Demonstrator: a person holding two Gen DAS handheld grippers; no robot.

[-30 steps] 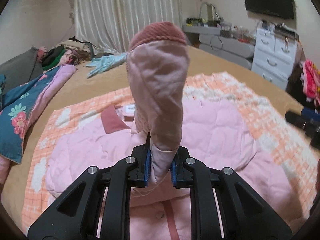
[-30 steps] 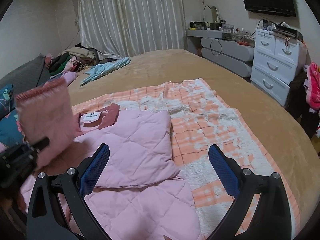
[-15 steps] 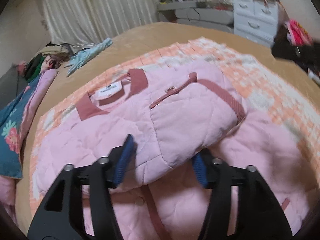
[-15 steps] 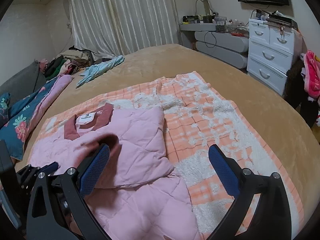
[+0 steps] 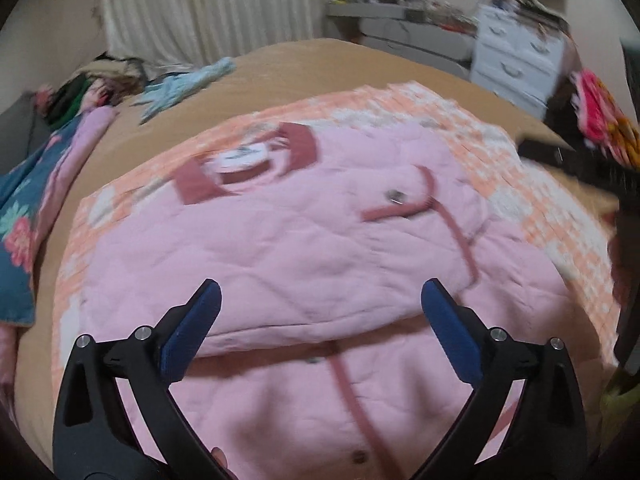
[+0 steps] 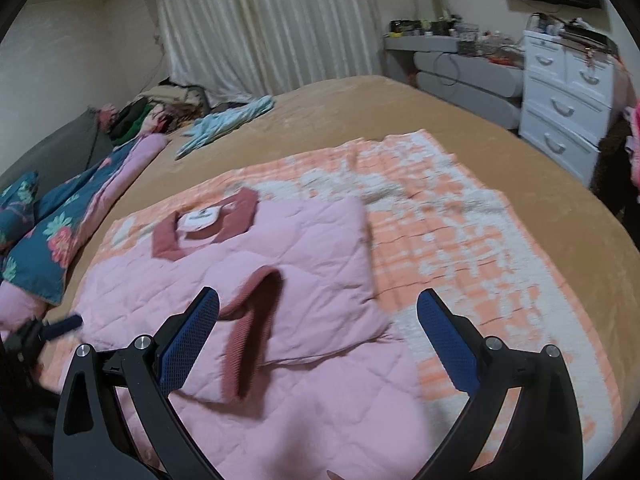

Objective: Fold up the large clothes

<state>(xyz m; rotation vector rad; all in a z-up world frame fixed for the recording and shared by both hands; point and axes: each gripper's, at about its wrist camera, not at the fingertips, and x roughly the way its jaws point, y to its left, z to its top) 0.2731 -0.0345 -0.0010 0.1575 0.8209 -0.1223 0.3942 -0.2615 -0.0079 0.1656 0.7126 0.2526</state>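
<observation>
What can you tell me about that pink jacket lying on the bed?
The pink jacket looks quilted and padded, with a darker rose collar, a white label inside the neck, rose ribbed cuffs and small snap buttons down its front. It lies flat, collar away from the cameras, on an orange-and-white checked blanket spread over the tan bed. Both sleeves are folded across its chest, one cuff lying on top. Neither gripper touches it.

Right gripper (image 6: 318,334) hovers above the bed (image 6: 360,100), jaws wide apart, nothing between the pads. Below it, pink quilted jacket (image 6: 304,248) lies on orange checked blanket (image 6: 460,240), 1 sleeve (image 6: 256,320) folded across the body, cuff toward the camera. Collar (image 6: 208,228) faces the curtain (image 6: 260,20). White drawers (image 6: 564,108) at right.
</observation>
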